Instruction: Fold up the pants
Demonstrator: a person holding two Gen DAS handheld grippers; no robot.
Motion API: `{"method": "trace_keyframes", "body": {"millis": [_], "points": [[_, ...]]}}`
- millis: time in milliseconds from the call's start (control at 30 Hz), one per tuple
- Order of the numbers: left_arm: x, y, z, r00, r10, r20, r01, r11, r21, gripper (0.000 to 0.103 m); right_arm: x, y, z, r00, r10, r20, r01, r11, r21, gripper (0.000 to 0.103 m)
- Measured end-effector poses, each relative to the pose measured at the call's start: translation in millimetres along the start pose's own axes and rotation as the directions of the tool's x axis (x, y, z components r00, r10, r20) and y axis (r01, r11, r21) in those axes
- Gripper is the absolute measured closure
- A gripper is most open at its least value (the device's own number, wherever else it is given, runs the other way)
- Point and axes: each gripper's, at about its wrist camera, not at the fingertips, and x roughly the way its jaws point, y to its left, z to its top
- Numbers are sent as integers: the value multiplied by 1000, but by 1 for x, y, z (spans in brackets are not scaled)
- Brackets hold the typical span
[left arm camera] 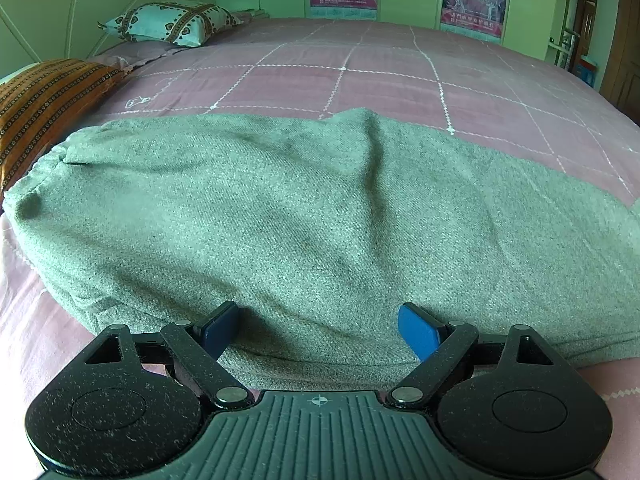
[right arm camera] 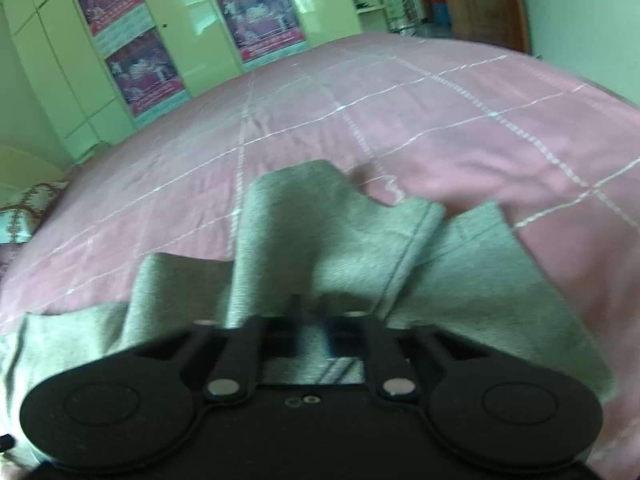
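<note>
1. My left gripper is released, its blue pads spread wide at the near edge of the grey pants, which lie flat on the pink bedspread.
2. The pants run off the right edge of that view, so their full length is cut off.
3. My right gripper is clenched on a raised bunch of the pants; my fingertips are blurred and buried in cloth.
4. Far left, two pillows are partly cropped.
</note>
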Motion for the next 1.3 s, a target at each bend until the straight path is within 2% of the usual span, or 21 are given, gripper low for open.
{"method": "trace_keyframes", "body": {"millis": [167,333,367,467,600,733,767,800,867,933,1033,1100,1200,1267,1300], "points": [[0,1,1,1000,-13,-9,13,1000,4,17,-23,11,15,996,32,80,-29,999,-42,103],[0,2,1,1000,-16,-7,16,1000,7,16,-71,-4,34,982,50,181,-53,999,11,103],[0,1,0,1000,-15,-6,15,1000,5,16,-71,-11,34,985,55,161,-60,998,25,103],[-1,1,-1,1000,-15,-3,15,1000,2,16,-49,-29,27,998,35,58,-40,996,84,86],[-2,2,-2,1000,-18,4,18,1000,-3,16,-19,-39,14,1000,7,-2,-7,991,134,82],[-1,0,-3,1000,-12,3,12,1000,1,15,8,-44,9,1000,10,6,-11,981,194,84],[-1,1,-3,1000,-13,0,13,1000,2,15,13,-46,10,1000,12,8,-13,981,196,96],[-1,1,-2,1000,-15,-2,15,1000,3,14,15,-46,11,1000,8,1,-8,982,189,103],[-1,2,-1,1000,-20,-4,20,1000,3,14,13,-38,19,1000,16,5,-16,987,162,103],[-1,2,-1,1000,-19,-2,19,1000,5,14,-9,-27,32,996,53,77,-62,990,123,103],[-1,2,-2,1000,-21,-1,21,1000,2,14,-55,-24,45,978,95,185,-121,984,130,103],[-1,2,-2,1000,-23,0,23,1000,2,14,-83,-33,38,972,75,222,-108,984,141,103],[-1,2,-2,1000,-27,-2,27,1000,5,14,-90,-63,3,988,11,153,-42,979,201,103],[-2,3,-1,999,-33,-9,34,999,12,14,-67,-88,-25,999,-29,31,19,962,273,103],[-2,4,0,999,-39,-14,39,999,16,14,-59,-100,-36,1000,-13,7,10,949,316,103]]}}
